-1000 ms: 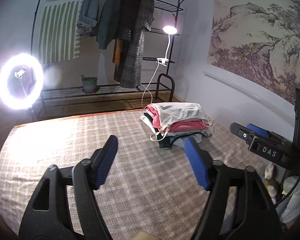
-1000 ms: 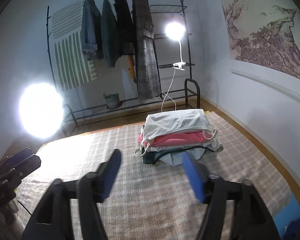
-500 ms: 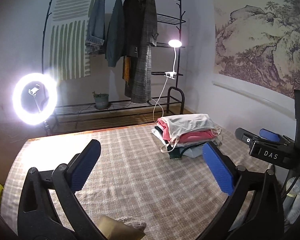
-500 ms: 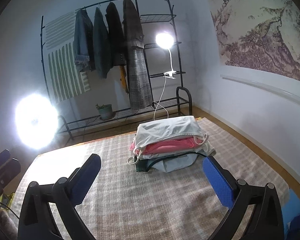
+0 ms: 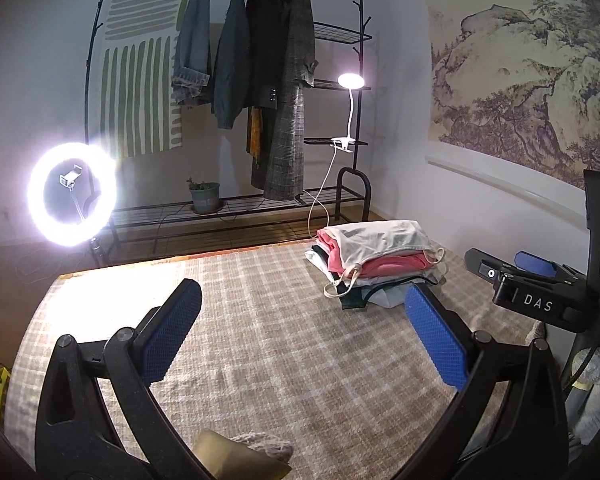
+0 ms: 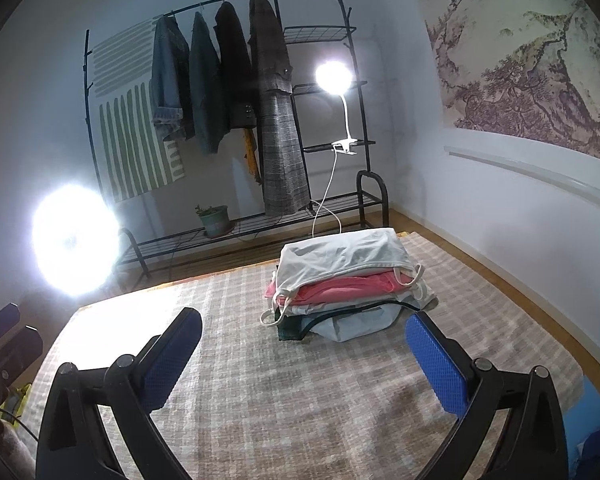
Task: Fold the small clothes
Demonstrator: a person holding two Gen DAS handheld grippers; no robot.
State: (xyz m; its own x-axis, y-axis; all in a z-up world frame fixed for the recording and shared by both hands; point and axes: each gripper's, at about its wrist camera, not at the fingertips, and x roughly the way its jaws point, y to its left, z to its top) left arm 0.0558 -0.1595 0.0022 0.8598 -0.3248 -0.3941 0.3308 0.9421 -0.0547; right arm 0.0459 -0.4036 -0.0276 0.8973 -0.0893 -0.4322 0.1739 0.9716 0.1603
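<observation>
Left gripper [image 5: 300, 320] and right gripper [image 6: 302, 344]: fingers spread wide, both empty. Stack of clothes [image 6: 346, 276] sits ahead on the plaid cloth [image 6: 300, 400]. Take only the white top piece, pinching its near edge, so the pile beneath stays square.

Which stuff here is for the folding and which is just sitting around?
For the folding: the pile of clothes, the checked cloth it sits on, the left gripper and right gripper, jaws wide.

Just sitting around: coat rack, ring light, clip lamp, potted plant, wall painting.
</observation>
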